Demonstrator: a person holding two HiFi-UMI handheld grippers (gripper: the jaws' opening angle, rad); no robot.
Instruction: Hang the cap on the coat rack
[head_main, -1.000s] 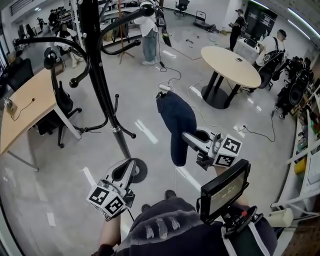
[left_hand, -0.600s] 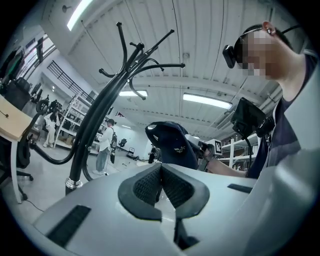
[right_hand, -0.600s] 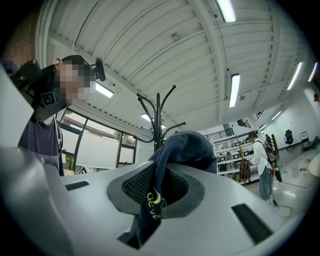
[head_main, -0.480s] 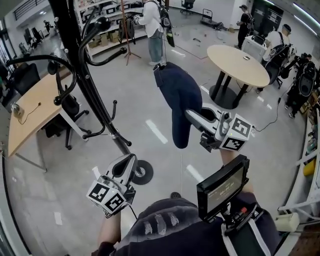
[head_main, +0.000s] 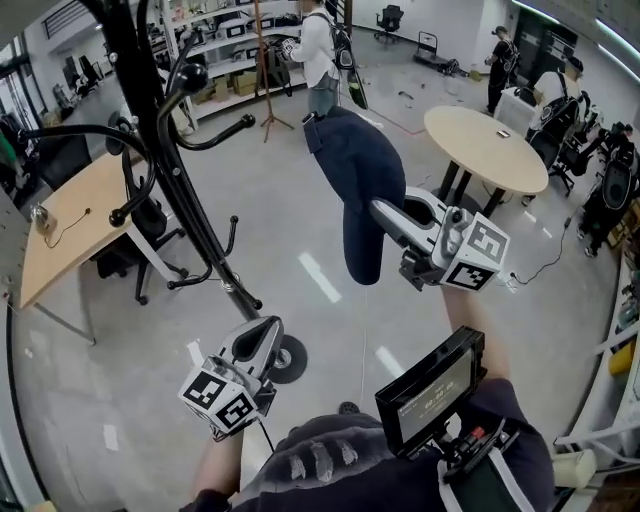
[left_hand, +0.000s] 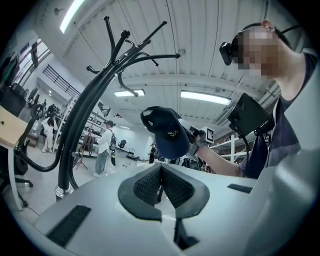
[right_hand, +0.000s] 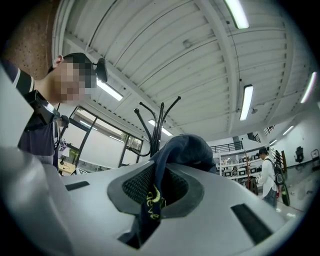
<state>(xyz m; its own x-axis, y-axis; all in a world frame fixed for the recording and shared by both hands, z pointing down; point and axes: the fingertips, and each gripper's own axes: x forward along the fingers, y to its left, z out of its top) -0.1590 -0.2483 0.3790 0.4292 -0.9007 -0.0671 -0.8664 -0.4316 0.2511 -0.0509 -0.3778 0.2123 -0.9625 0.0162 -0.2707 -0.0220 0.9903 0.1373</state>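
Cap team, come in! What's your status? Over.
Right gripper shut on dark blue fabric cap, held up. Left gripper shut, empty. Black metal coat rack to the left, cap not yet hung. Nothing seen between them.

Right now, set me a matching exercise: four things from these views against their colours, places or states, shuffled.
Things:
1. cap
2. left tool
3. coat rack
4. round table

States:
A. shut, holding nothing
B. black, ahead on the left
C. pale top, ahead on the right
D. dark blue, pinched in the right tool

Pairs: 1-D, 2-A, 3-B, 4-C.
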